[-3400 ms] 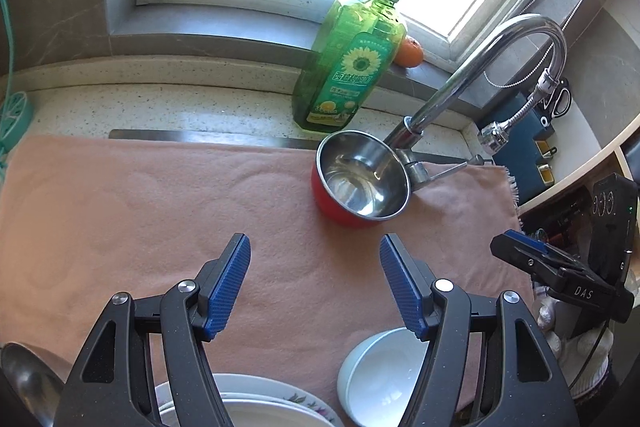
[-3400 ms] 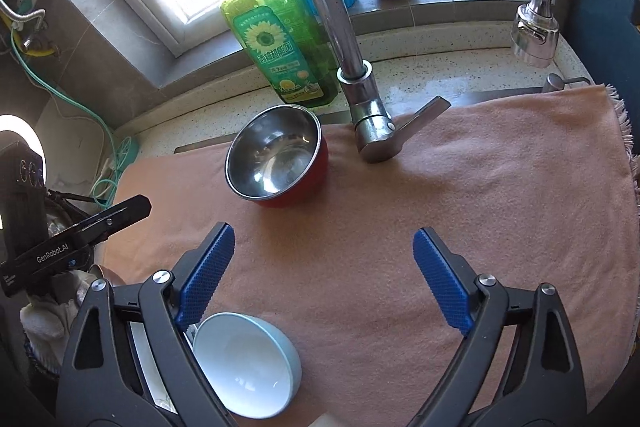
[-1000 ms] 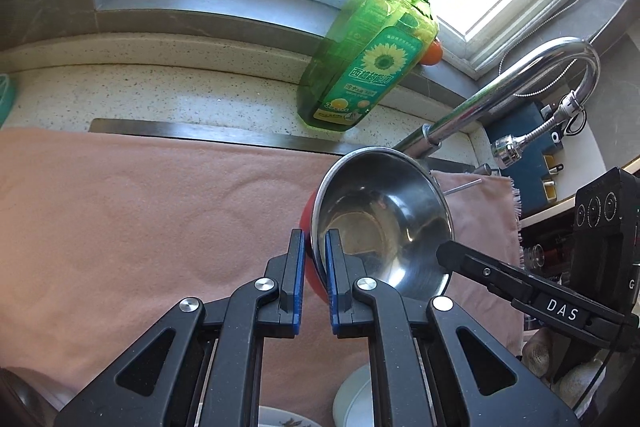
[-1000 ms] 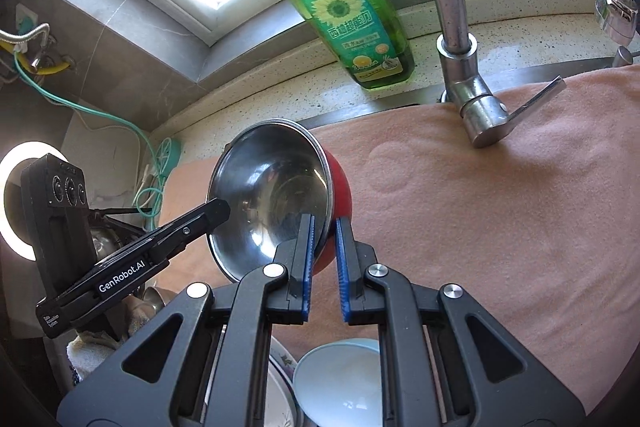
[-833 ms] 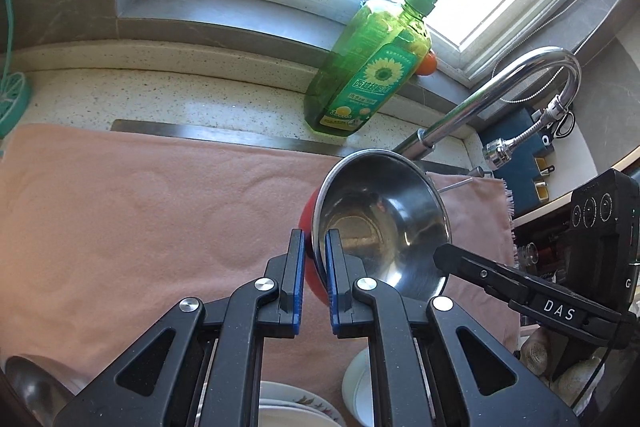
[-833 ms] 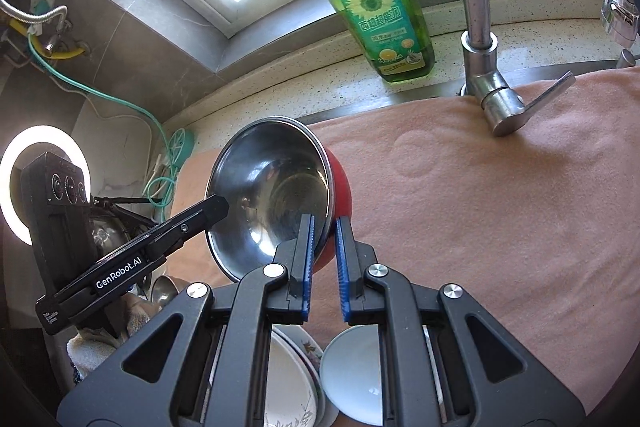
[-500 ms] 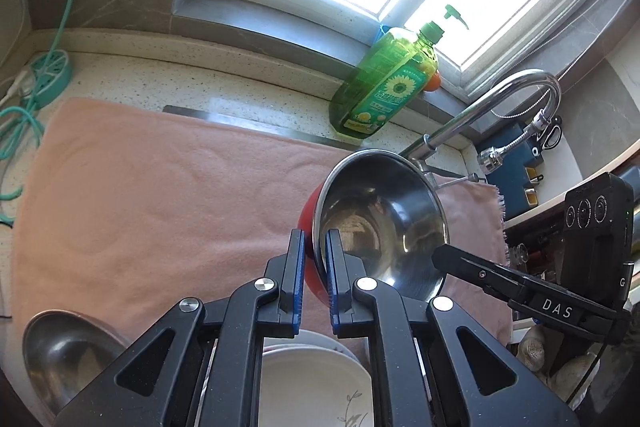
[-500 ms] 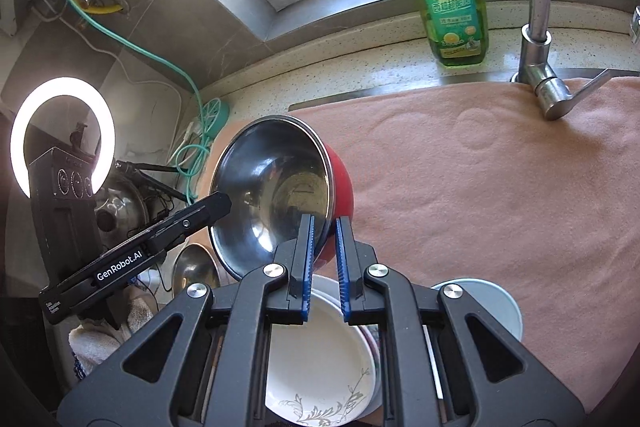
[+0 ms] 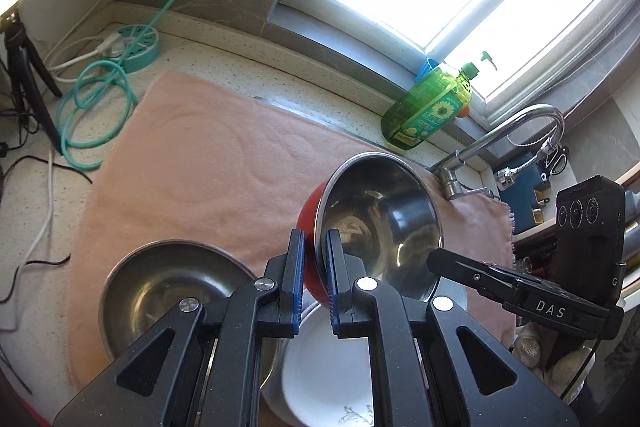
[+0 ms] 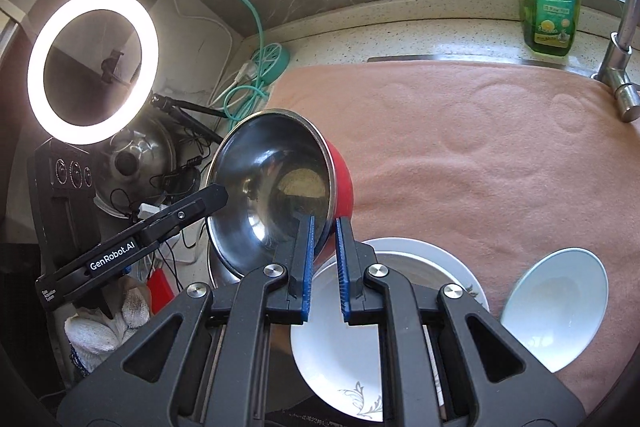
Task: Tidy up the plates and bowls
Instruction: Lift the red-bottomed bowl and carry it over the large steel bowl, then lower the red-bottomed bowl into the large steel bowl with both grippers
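The left hand-held gripper was clamped on one side of the rim of the red-sided steel bowl, and the right hand-held gripper pinched the opposite side, so the bowl hung tilted in the air between them. Below the left one lay a plain steel bowl on the pink towel, with a white plate just beside it. Right of the right one sat a pale blue bowl.
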The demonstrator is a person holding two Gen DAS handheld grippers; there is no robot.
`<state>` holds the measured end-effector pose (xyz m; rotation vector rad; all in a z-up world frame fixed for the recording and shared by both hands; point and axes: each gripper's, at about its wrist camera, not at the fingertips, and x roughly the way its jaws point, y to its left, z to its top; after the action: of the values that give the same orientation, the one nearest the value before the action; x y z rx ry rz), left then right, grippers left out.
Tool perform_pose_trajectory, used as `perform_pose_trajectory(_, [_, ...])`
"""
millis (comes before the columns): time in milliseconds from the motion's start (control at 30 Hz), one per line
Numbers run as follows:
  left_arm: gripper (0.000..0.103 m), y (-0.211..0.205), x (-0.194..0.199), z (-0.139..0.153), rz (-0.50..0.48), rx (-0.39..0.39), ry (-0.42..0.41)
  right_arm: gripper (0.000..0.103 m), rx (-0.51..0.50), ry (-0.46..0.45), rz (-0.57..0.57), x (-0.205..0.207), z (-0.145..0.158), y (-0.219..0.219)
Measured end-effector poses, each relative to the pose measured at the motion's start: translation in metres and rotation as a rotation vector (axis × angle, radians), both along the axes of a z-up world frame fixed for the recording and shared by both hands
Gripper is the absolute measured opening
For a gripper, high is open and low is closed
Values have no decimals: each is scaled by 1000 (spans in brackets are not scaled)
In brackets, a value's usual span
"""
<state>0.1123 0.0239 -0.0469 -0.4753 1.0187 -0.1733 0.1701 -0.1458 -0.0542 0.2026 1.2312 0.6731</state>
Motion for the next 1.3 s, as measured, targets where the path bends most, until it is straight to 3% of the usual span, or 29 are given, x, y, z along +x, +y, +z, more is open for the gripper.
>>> perform_pose_trajectory(567, [8,63,-52,-26,141,3,58,11,-100,45,182,-23,-34,81])
perform_pose_trajectory(1300, [9,81,-68,-66,129,66,181,11,-204,78,248,-32,-76,116])
